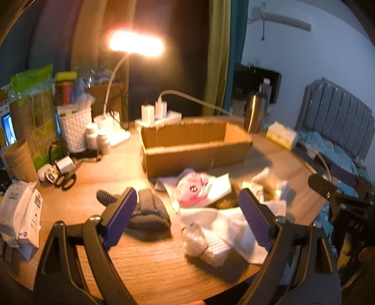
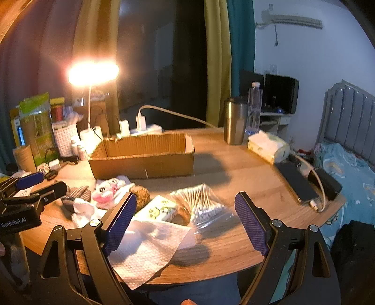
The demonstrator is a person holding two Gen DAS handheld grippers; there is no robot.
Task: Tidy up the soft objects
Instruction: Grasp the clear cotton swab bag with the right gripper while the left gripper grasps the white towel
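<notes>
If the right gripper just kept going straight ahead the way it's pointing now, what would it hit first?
Probably the clear bag of cotton swabs, which lies between the open fingers of the right gripper just ahead. The cardboard box sits beyond and to the left. Depth is uncertain.

- Lit desk lamp glared over wooden table
- Yellow and teal curtains hung behind
- White wall, air conditioner
- Grey padded headboard at right

Grey knit hat, pink plush toy, white cloth, heaped before open cardboard box
</notes>
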